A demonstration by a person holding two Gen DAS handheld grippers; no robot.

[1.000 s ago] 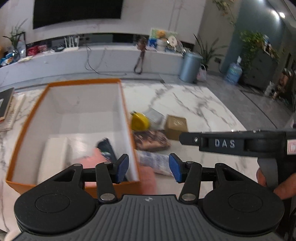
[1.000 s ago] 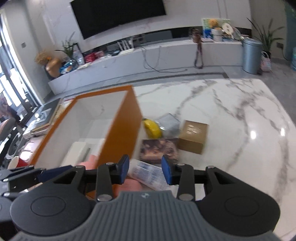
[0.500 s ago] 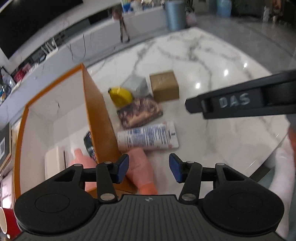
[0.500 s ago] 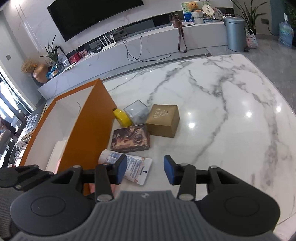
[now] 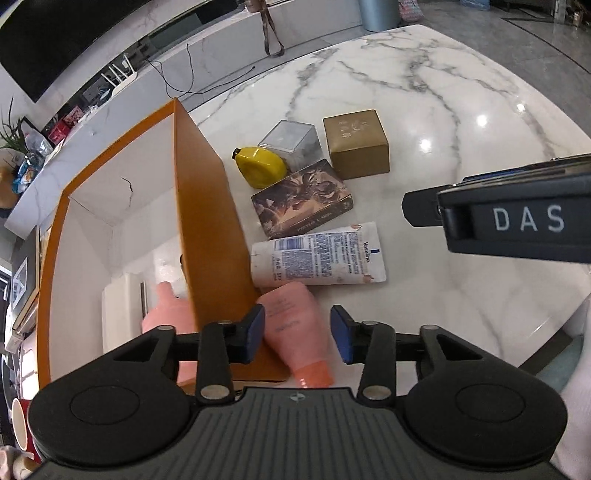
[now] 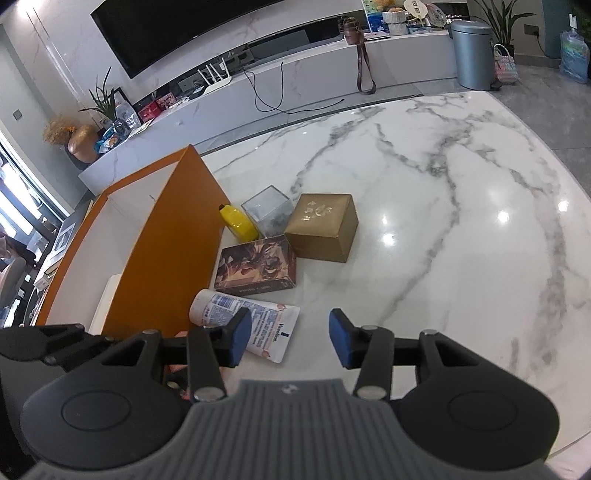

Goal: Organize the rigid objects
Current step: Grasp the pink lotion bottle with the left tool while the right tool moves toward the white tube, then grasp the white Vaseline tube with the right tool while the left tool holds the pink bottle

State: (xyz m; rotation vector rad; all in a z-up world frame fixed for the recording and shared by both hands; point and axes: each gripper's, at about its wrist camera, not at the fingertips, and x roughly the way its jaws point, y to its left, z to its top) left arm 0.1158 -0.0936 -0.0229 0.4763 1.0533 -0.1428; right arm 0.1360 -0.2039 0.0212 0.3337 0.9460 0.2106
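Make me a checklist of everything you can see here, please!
Surface: white marble table.
Job's things: orange box holding a pink bottle; outside it a pink tube, Vaseline tube, picture box, yellow tape measure, clear cube, gold box.
Clutter: nothing seen.
Grippers: left gripper open over the pink tube, jaws just closing; right gripper open, empty.
Cables: black cable on the TV bench.
Surroundings: TV, bin.
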